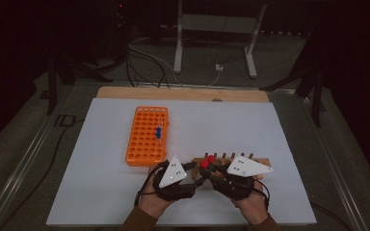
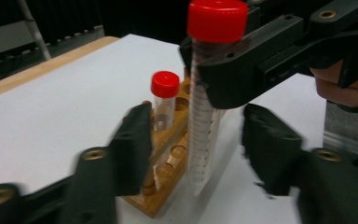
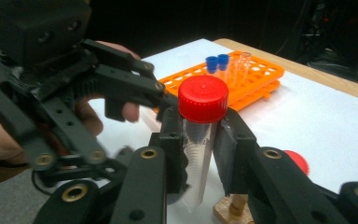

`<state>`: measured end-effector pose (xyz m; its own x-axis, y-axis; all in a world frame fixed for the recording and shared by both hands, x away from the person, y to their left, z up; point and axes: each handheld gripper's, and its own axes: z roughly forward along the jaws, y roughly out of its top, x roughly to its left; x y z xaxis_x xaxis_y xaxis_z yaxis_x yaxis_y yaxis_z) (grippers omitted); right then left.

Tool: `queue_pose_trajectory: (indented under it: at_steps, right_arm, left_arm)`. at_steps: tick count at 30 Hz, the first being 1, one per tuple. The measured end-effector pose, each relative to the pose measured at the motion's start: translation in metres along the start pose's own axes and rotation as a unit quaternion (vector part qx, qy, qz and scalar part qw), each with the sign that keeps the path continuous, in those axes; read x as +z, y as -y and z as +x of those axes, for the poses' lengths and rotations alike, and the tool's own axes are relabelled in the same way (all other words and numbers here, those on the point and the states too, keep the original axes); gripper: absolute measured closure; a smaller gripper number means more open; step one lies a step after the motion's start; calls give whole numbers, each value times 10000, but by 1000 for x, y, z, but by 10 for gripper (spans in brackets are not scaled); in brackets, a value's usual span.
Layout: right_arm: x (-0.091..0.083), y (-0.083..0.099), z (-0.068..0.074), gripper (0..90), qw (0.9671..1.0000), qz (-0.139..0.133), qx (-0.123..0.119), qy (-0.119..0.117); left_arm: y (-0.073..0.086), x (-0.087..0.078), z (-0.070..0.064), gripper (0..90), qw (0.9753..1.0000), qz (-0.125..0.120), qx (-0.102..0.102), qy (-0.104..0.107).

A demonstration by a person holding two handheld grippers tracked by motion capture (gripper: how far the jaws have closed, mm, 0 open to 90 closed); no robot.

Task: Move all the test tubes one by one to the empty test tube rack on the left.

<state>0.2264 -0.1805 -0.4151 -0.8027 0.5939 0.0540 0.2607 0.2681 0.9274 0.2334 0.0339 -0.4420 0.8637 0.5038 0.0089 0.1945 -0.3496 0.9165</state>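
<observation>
Right gripper [image 3: 200, 154] has its jaws clenched on one red-capped tube [image 3: 200, 140], upright just beside the wooden rack [image 2: 168, 158]. Left gripper [image 2: 196, 149] jaws are spread wide on either side of it, not touching. A second red-capped tube [image 2: 164, 100] stands in the rack. Two blue-capped tubes [image 3: 217, 63] sit in the orange rack [image 1: 147, 135].

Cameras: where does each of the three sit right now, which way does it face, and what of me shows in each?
High view: above your side, looking forward and down on the white table; both hands, left gripper and right gripper.
Left gripper view: rides the left gripper, jaws open, facing the red-capped tube and wooden rack.
Right gripper view: rides the right gripper, clamped on that tube, facing the orange rack; your left hand.
Shared: both gripper views show the same tube.
</observation>
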Motion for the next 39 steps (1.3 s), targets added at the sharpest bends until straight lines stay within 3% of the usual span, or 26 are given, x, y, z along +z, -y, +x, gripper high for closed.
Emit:
queue_pose_trajectory:
  at_steps: [6,11,18,22,25,32,39]
  right_arm:
    - [0,0,1,746,10000,4,6,-42]
    - [0,0,-1,732,10000,5,40,-51]
    - [-8,-2,-11,437,9988,-258,357,-214]
    - [-11,-3,-15,260,9989,-259,385,-21]
    - [-11,-3,-18,162,9988,-230,415,131]
    - [-15,0,-28,41,9971,-215,548,485]
    - [-21,1,-35,0,9946,-261,630,779]
  left_arm:
    - [1,0,1,732,9999,78,-16,147]
    - [1,1,2,751,9999,61,-23,132]
    - [3,-5,12,753,9998,1,-163,-148]
    - [6,-11,22,753,9988,-43,-306,-387]
    - [7,-16,31,753,9975,-92,-419,-565]
    - [12,-27,50,752,9922,-213,-642,-1044]
    - [17,-34,69,752,9852,-265,-768,-1511]
